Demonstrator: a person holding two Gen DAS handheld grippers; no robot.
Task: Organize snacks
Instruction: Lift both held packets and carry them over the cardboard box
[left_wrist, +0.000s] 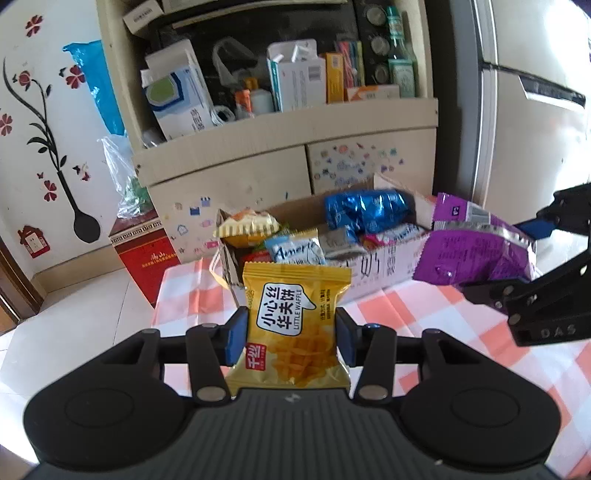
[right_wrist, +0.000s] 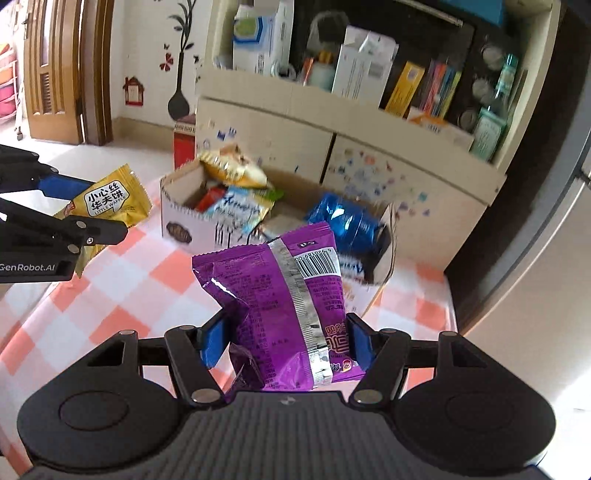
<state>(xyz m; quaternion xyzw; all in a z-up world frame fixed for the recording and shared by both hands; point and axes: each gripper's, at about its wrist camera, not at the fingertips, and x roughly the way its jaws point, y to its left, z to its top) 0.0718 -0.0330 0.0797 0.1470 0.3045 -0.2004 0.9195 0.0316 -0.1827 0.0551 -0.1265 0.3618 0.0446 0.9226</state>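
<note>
My left gripper (left_wrist: 291, 338) is shut on a yellow Little Waffle packet (left_wrist: 293, 325), held upright above the checked tablecloth (left_wrist: 417, 314). My right gripper (right_wrist: 286, 345) is shut on a purple snack bag (right_wrist: 284, 302), barcode side up, also off the table. Beyond both stands an open cardboard box (left_wrist: 373, 273) filled with several snack packs, among them a blue foil pack (left_wrist: 365, 212) and a yellow-white pack (left_wrist: 247, 227). The purple bag (left_wrist: 476, 251) shows at the right of the left wrist view, and the yellow packet (right_wrist: 110, 201) at the left of the right wrist view.
A cream cabinet (left_wrist: 288, 147) with a cluttered shelf of boxes and bottles stands behind the table. A red box (left_wrist: 144, 254) sits on the tiled floor at the left. A fridge (left_wrist: 532, 110) is at the right, a wooden door (right_wrist: 51, 70) far left.
</note>
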